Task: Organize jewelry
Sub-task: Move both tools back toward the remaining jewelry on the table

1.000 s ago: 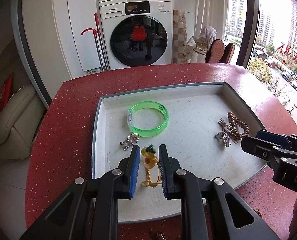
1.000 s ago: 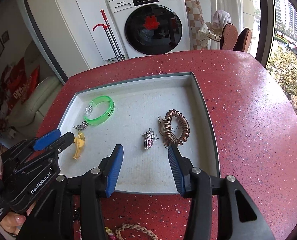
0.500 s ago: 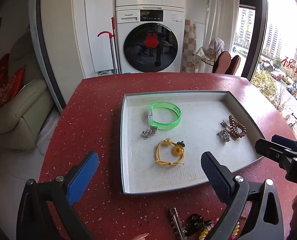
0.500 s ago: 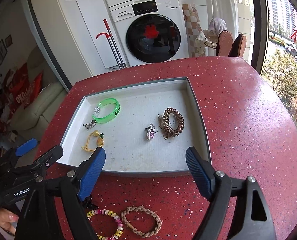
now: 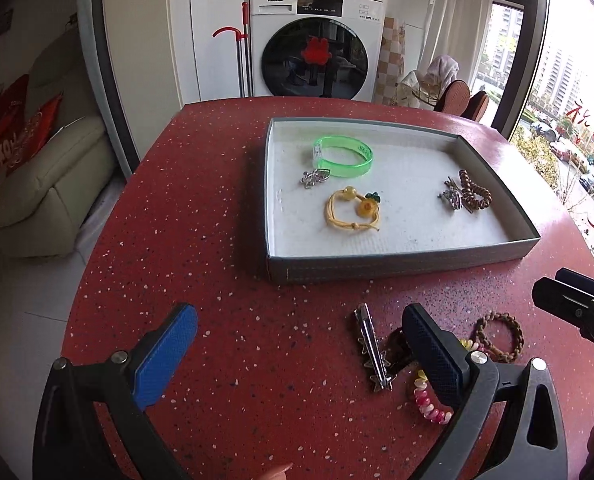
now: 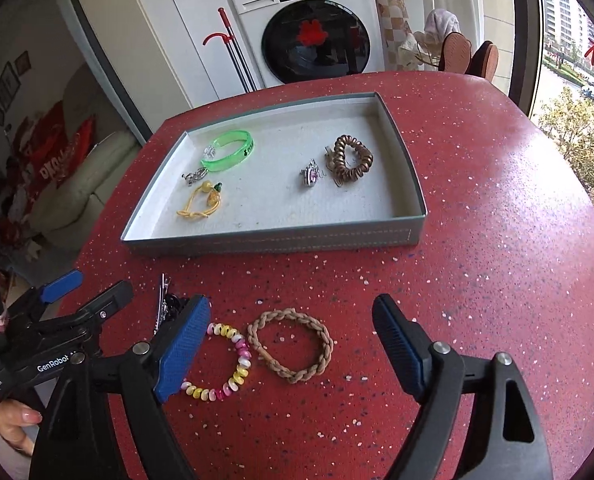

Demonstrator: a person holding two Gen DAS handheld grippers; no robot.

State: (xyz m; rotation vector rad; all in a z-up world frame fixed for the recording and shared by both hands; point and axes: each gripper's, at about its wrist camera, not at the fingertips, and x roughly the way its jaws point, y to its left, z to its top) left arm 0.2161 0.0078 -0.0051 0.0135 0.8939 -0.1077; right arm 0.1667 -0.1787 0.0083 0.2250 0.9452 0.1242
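Since the left tongs (image 5: 297, 354) let go, the yellow hair tie (image 5: 351, 210) lay in the tray (image 5: 401, 270) beyond them; both tongs, right tongs (image 6: 291, 344) too, stood apart over the braided bracelet (image 6: 291, 346), probably next.

I read "Panasonic" on the white washing machine (image 5: 316, 46) at twelve o'clock, "GenRobot" in white on the black body of the left gripper (image 6: 87, 292) at nine o'clock, and large red Chinese characters, illegible to me, on the window (image 5: 589, 120) at three o'clock.
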